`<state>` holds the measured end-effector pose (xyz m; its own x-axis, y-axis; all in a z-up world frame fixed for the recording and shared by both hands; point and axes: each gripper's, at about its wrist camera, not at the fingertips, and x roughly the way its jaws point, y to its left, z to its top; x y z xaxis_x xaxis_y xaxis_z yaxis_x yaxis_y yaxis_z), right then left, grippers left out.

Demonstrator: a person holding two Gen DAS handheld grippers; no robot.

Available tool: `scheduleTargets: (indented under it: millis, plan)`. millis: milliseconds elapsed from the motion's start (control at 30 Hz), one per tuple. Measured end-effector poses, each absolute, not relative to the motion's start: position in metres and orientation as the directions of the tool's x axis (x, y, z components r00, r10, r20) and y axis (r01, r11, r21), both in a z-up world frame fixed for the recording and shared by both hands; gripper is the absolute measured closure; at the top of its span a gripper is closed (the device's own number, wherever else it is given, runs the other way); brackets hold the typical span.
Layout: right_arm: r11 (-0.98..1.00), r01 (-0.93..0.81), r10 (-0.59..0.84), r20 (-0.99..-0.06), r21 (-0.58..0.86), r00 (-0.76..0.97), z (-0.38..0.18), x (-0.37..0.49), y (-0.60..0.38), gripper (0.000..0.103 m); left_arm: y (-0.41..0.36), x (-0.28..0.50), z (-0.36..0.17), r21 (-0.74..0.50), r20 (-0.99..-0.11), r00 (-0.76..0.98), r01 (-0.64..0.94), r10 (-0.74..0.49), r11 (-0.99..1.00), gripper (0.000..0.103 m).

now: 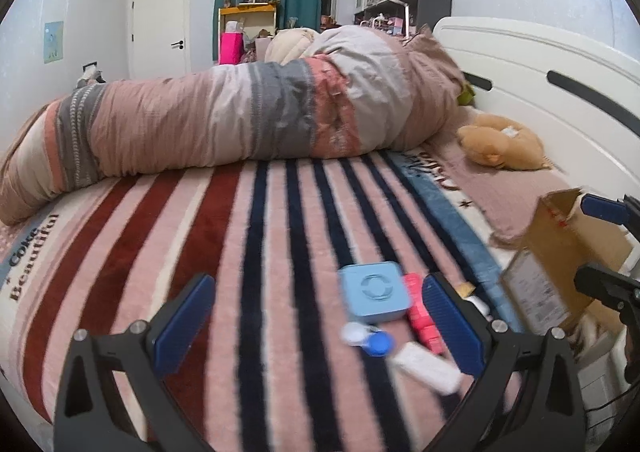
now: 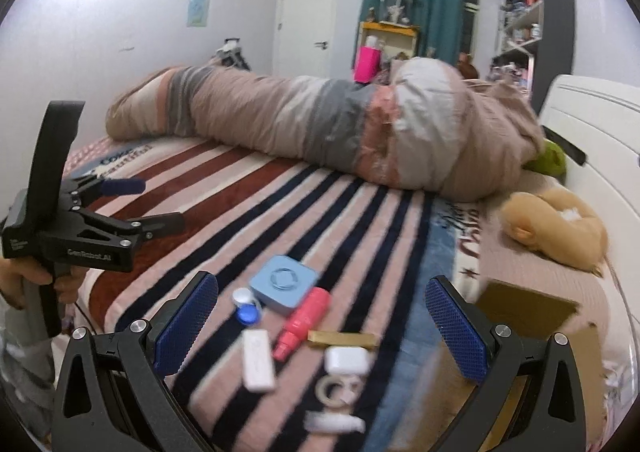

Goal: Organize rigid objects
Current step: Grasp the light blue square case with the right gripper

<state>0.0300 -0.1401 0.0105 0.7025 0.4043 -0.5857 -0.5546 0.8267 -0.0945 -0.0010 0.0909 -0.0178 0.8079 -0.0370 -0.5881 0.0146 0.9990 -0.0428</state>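
Note:
Small rigid objects lie on the striped blanket (image 2: 280, 203). A light blue square case (image 2: 283, 286), a blue-and-white contact lens case (image 2: 247, 306), a pink bottle (image 2: 302, 322), a white flat box (image 2: 258, 360), a gold bar (image 2: 342, 339), a white earbud case (image 2: 346, 360), a tape ring (image 2: 338, 388) and a small white tube (image 2: 334, 423) show in the right wrist view. My right gripper (image 2: 320, 328) is open above them, empty. My left gripper (image 1: 318, 322) is open and empty; the blue case (image 1: 374, 292), lens case (image 1: 370, 340), pink bottle (image 1: 424, 316) and white box (image 1: 426, 368) lie between its fingers. The left gripper also shows in the right wrist view (image 2: 148, 203).
An open cardboard box (image 1: 560, 252) sits at the right, also visible in the right wrist view (image 2: 528, 312). A rolled quilt (image 1: 240, 119) lies across the bed. A tan plush toy (image 1: 500, 143) rests by the white headboard (image 1: 560, 63). A green plush (image 2: 550, 159) is tucked beside the quilt.

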Motion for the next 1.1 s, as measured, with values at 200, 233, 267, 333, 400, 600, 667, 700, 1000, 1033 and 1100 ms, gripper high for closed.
scheduleTargets:
  millis: [200,233,267,333,400,600,667,700,1000,1033,1100]
  plan:
    - [0.763,-0.645,0.467,-0.728,0.046,0.501,-0.048,0.073,-0.081,0.022,0.129,0.011,-0.047,-0.050,-0.630,0.776,0.015,-0.043,0.999,0.000]
    - [0.756,-0.650,0.472,-0.754,0.080,0.456,-0.063,0.084,-0.075,0.022,0.134,0.015,-0.055,-0.067,-0.644,0.763,0.014,-0.054,0.998,0.000]
    - [0.754,-0.647,0.476,-0.777,0.118,0.413,-0.078,0.095,-0.070,0.022,0.139,0.017,-0.061,-0.089,-0.653,0.754,0.016,-0.070,0.996,0.001]
    - [0.761,-0.625,0.478,-0.803,0.176,0.355,-0.101,0.117,-0.066,0.022,0.146,0.023,-0.074,-0.129,-0.673,0.732,0.019,-0.102,0.991,0.001]
    - [0.779,-0.594,0.469,-0.815,0.201,0.340,-0.117,0.136,-0.065,0.022,0.148,0.026,-0.086,-0.144,-0.684,0.721,0.016,-0.111,0.990,0.001]
    - [0.804,-0.513,0.486,-0.829,0.301,0.277,-0.145,0.170,-0.063,0.021,0.155,0.029,-0.103,-0.196,-0.670,0.727,0.024,-0.152,0.980,0.001]
    - [0.804,-0.516,0.485,-0.828,0.295,0.282,-0.145,0.174,-0.056,0.021,0.158,0.029,-0.104,-0.191,-0.655,0.744,0.005,-0.131,0.982,0.001]
    - [0.801,-0.516,0.491,-0.826,0.303,0.277,-0.146,0.177,-0.051,0.020,0.159,0.030,-0.103,-0.173,-0.655,0.748,-0.006,-0.111,0.985,0.001]
    - [0.886,-0.427,0.335,-0.888,0.182,0.315,-0.148,0.181,-0.043,0.013,0.163,0.028,-0.100,-0.133,-0.673,0.732,0.021,-0.106,0.991,0.001]
    - [0.881,-0.422,0.355,-0.889,0.215,0.290,-0.150,0.183,-0.043,0.013,0.164,0.027,-0.100,-0.139,-0.676,0.729,0.023,-0.112,0.990,0.001]
    - [0.885,-0.421,0.338,-0.896,0.199,0.287,-0.155,0.186,-0.039,0.012,0.165,0.028,-0.099,-0.167,-0.677,0.723,0.035,-0.141,0.985,0.001]
